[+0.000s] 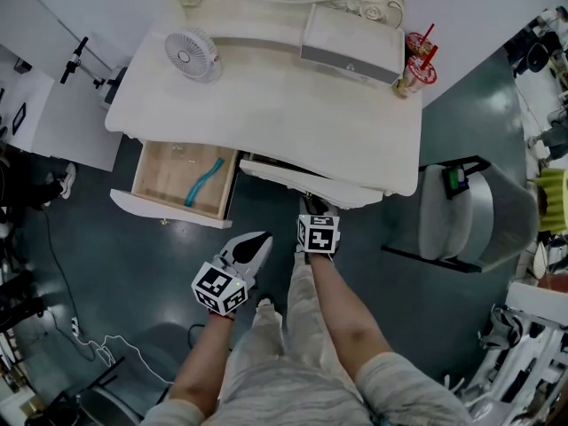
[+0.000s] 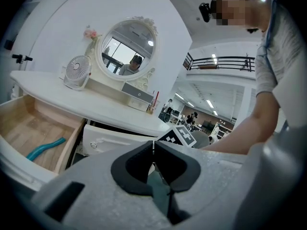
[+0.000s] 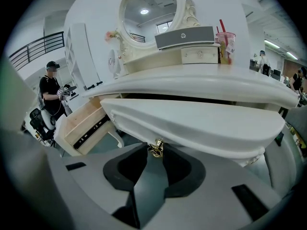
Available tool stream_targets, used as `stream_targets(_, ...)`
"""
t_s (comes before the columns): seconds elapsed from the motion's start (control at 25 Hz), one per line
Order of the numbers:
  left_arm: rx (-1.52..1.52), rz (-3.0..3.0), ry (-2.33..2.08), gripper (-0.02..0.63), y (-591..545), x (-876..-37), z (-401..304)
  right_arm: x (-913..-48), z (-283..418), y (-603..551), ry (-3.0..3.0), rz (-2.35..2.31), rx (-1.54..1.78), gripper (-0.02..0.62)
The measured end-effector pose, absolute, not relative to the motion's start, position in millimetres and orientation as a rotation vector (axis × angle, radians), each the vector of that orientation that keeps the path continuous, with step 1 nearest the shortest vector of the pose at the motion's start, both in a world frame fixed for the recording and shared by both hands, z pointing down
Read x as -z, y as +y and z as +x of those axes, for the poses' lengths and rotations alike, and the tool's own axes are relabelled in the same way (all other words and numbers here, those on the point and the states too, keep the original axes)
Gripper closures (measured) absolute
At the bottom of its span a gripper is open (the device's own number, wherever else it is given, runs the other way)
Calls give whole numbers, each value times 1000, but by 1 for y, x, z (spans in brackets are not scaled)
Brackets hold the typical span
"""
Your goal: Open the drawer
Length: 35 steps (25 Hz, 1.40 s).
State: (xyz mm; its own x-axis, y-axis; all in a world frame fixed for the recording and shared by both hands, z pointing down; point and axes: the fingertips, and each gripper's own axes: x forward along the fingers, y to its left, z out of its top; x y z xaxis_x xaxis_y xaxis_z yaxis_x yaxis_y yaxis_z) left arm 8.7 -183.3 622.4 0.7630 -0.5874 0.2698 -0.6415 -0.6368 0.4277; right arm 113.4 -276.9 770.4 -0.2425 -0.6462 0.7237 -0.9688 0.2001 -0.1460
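The white dressing table (image 1: 266, 105) has a middle drawer (image 1: 293, 180) standing a little way out under the tabletop. In the right gripper view its curved front (image 3: 192, 123) carries a small gold knob (image 3: 155, 149). My right gripper (image 3: 155, 151) has its two tips closed on that knob; the head view shows it (image 1: 312, 204) at the drawer's front edge. My left gripper (image 1: 260, 240) hangs lower left of it, apart from the table. Its tips (image 2: 153, 145) meet with nothing between them. The left drawer (image 1: 169, 207) is pulled far out, with a teal curved thing (image 1: 204, 180) inside.
On the tabletop stand a small white fan (image 1: 192, 54), a grey-fronted drawer box (image 1: 351, 43) and drink cups with red straws (image 1: 417, 65). A round grey stool on a black frame (image 1: 461, 211) stands right of the table. Cables (image 1: 106, 344) lie on the floor at the left.
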Motion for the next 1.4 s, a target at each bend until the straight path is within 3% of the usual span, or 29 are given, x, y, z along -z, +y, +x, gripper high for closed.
stream_targets(1.4, -119, 2430, -981, 591, -150, -607, -6, -773, 97, -209, -1919, 1495, -889, 496)
